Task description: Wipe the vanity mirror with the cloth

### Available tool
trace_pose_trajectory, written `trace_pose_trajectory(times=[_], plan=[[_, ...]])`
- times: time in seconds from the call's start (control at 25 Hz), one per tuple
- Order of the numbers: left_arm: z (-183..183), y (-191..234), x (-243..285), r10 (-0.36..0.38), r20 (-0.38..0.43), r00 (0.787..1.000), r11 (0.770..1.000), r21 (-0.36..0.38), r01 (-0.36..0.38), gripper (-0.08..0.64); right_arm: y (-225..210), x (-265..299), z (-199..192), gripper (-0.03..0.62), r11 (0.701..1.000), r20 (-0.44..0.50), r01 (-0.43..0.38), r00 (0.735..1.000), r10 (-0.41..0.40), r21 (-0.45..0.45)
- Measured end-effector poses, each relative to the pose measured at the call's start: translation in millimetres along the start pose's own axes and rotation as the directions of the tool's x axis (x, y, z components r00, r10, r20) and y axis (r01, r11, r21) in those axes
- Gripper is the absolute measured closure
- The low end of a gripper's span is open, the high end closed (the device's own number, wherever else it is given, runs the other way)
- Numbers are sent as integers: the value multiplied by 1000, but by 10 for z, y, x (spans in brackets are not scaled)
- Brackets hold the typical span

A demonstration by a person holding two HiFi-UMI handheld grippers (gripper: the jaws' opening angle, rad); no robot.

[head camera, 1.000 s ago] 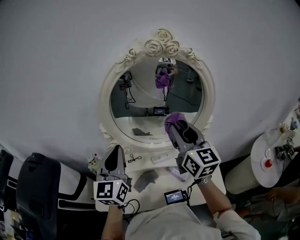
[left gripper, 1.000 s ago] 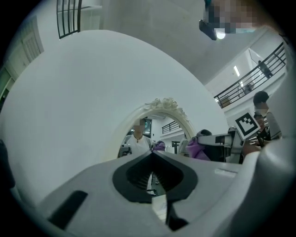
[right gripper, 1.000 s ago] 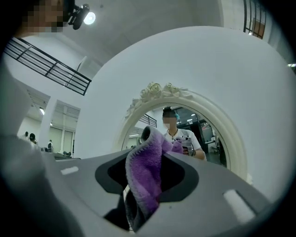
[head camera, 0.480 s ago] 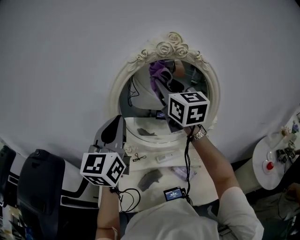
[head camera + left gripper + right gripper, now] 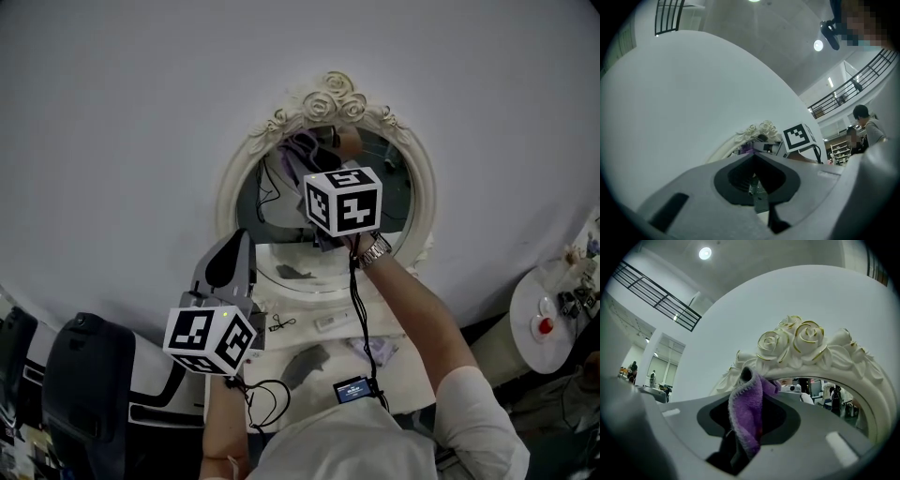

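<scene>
The wall (image 5: pixel 141 112) is filling the space ahead of both claws, and the oval mirror (image 5: pixel 398 197) is standing against it with its rose-topped frame (image 5: pixel 801 345) just above and ahead of the right claw (image 5: pixel 761 394). The table (image 5: pixel 412 370) is lying well below that claw, under the person's forearm. The right claw is reaching up to the top of the glass with its jaws clamping a purple cloth (image 5: pixel 745 413); a fold of it is bulging out past the jaw tips toward the upper left of the glass, just beneath the frame's inner edge, though whether it is touching the glass cannot be told. The left claw (image 5: pixel 234 248) is hanging lower and to the left, near the bottom-left of the frame and apart from it, with its jaws together on nothing. The cloth is looking like soft, light terry that will be flopping and giving under pressure, so it is probably best held as it is, by a bunched fold deep between the jaws, leaving a pad sticking out so that hard jaw tips are not scraping the glass. The glass is likely smooth, stiff and breakable, calling for light pressure, and the carved roses just above the claw could be snagging the loops.
</scene>
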State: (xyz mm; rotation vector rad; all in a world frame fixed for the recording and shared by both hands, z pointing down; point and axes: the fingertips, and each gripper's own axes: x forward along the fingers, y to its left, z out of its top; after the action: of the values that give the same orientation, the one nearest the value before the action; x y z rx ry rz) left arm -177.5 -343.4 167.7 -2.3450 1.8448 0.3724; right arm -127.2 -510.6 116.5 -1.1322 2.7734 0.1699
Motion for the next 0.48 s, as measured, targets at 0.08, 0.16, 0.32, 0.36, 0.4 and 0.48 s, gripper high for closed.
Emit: trace_pose_trajectory(times=[0.08, 0.16, 0.32, 0.36, 0.4, 0.48], plan=[[-55, -44, 37, -20, -9, 1000, 1000, -5, 20, 557, -75, -54, -7, 456, 1000, 2, 21, 1000, -21, -21], [-114, -101, 66, -38, -16, 999, 999, -11, 38, 557, -186, -125, -20, 457, 998, 5, 45, 999, -45, -36], [-213, -194, 154, -75, -27, 997, 997, -28, 74, 557, -533, -341, -56, 457, 993, 6, 118, 993, -118, -30], [-232, -217, 175, -85, -28, 996, 996, -35, 84, 557, -628, -397, -64, 457, 990, 6, 140, 990, -140, -28], [-252, -247, 195, -97, -31, 995, 995, -40, 96, 557, -726, -453, -73, 457, 986, 5, 163, 987, -162, -26], [-296, -324, 235, -125, -40, 991, 991, -44, 123, 557, -923, -558, -94, 456, 978, -2, 207, 978, -207, -22]])
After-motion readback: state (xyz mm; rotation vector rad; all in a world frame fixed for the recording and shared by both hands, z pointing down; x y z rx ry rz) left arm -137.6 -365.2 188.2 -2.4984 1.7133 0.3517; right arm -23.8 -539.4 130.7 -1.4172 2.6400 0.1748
